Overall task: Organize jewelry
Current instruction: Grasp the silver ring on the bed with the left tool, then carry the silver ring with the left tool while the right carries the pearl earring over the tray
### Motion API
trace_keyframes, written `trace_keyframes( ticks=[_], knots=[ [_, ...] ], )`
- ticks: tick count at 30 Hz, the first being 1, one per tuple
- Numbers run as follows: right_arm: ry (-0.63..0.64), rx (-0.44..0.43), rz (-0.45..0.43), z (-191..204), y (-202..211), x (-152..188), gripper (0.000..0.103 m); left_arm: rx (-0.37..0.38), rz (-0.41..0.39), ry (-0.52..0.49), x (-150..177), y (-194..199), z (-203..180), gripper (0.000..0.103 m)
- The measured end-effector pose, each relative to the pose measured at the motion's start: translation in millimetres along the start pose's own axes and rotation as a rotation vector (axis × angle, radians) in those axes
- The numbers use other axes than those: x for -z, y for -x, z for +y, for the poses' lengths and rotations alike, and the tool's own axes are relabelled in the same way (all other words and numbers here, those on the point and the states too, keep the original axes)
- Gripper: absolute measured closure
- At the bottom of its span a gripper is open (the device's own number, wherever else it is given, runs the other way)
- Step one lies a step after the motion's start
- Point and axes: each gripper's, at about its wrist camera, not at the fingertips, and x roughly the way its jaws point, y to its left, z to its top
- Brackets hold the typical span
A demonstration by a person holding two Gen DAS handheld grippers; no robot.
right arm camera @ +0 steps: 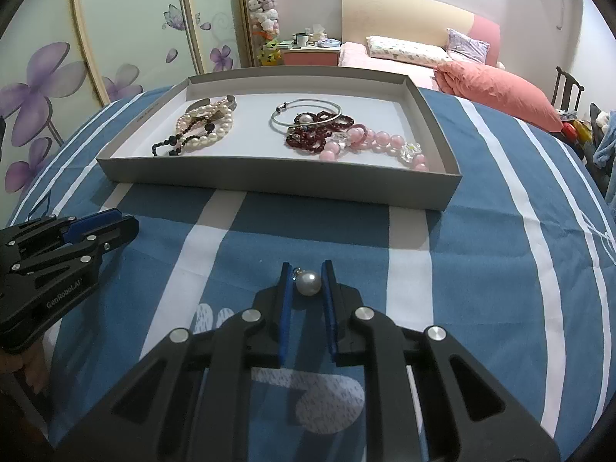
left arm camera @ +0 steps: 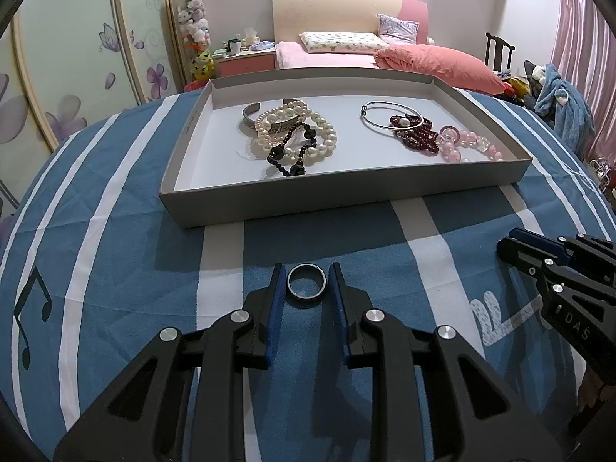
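Silver cuff half buried under pearl strand; engraving unreadable. Dark red beads tangled, possibly two strands. Small print on tray wall too small to read. Right gripper body cut by frame edge. Pearl clasp tiny, form unclear.

Bracelets in tray, behind ring & pearl.

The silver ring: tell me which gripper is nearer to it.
Left. The left gripper has the silver ring between its fingers; the right gripper is off to the side, apart from it.
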Motion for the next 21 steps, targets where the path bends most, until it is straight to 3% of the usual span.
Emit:
trace_keyframes(
  ticks=[13,21],
  knots=[
    [-0.035,0.005,0.002,0.5,0.6,-0.7,0.088,0.018,-0.006,0.042,6.1,4.7,10.0,0.081],
    [-0.045,-0.01,-0.07,11.9,19.3,-6.0,0.088,0.027,-0.065,0.071,7.4,21.1,17.3,0.081]
  ],
)
